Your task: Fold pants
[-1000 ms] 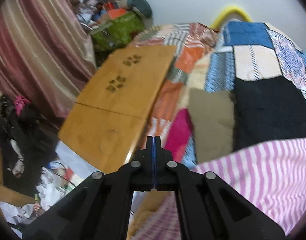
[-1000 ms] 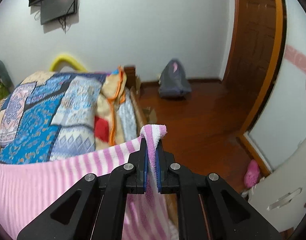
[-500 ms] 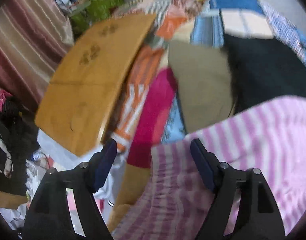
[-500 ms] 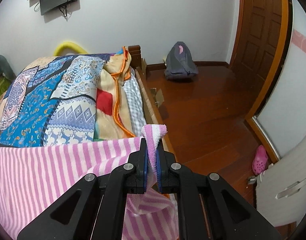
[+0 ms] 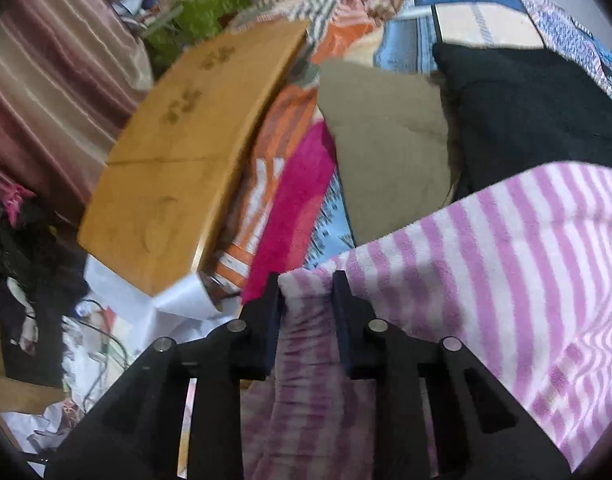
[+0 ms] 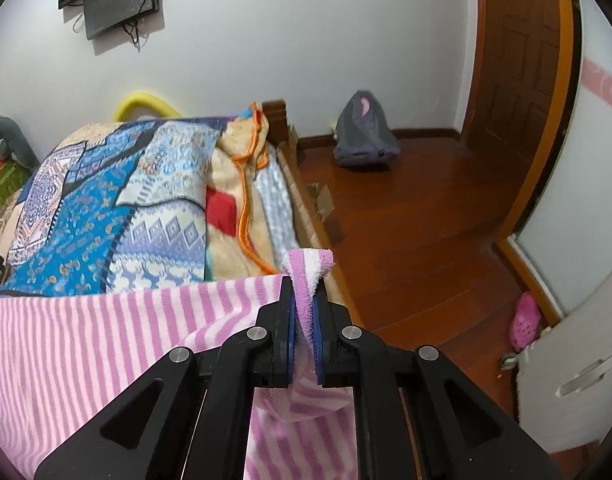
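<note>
The pink-and-white striped pants point(image 5: 506, 264) hang stretched between my two grippers above the bed. My left gripper point(image 5: 306, 280) has its jaws partly closed around a bunched corner of the pants; the fabric fills the gap between the fingers. My right gripper point(image 6: 304, 280) is shut on the other corner of the pants point(image 6: 105, 328), with a tuft of cloth sticking out above the fingertips. The cloth droops below both grippers.
Folded olive point(image 5: 386, 148), black point(image 5: 538, 112) and magenta point(image 5: 297, 196) garments lie on the patchwork bedspread point(image 6: 105, 208). A wooden board point(image 5: 185, 152) lies at the bed's left edge, with clutter on the floor beyond. To the right are wooden floor, a grey bag point(image 6: 366, 132) and a door point(image 6: 518, 60).
My left gripper went from shut and empty, to wide open, to closing on a corner of the pants. The right gripper kept its grip and shifted slightly.
</note>
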